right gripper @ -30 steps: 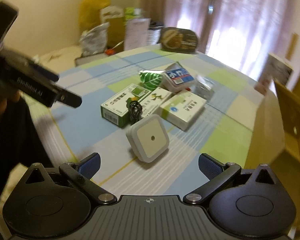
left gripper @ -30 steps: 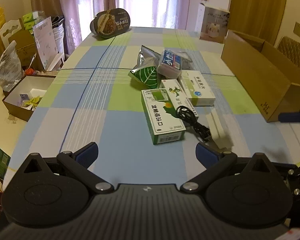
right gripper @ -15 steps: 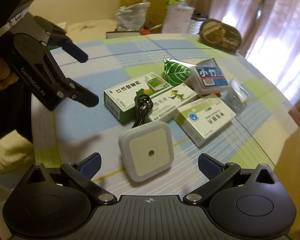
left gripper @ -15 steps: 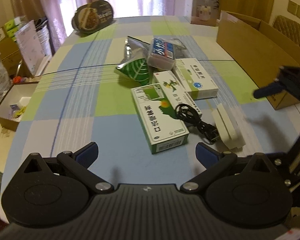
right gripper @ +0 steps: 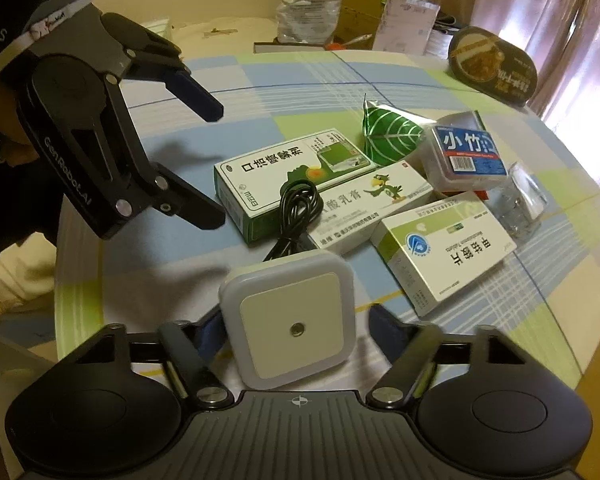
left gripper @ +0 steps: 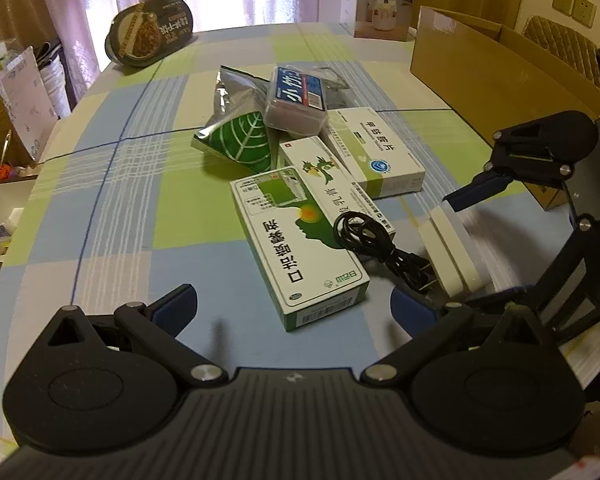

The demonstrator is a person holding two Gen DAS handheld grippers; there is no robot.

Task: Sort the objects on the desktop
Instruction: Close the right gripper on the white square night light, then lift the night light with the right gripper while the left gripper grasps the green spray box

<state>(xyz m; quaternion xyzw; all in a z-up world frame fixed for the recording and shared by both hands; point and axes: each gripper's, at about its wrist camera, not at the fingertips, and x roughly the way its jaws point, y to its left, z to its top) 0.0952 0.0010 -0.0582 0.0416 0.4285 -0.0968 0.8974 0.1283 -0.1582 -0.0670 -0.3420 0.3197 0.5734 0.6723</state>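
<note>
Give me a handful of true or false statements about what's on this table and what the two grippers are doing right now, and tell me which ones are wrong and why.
1. The right gripper has its fingers on either side of the white square night light. True.
2. The left gripper is shut on a medicine box. False: it is open and holds nothing.
3. A coiled black cable lies partly on top of the green and white box. True.
4. The green leaf-print packet is inside the cardboard box. False: it lies on the tablecloth beside the medicine boxes.
5. The oval noodle bowl sits at the far end of the table. True.
</note>
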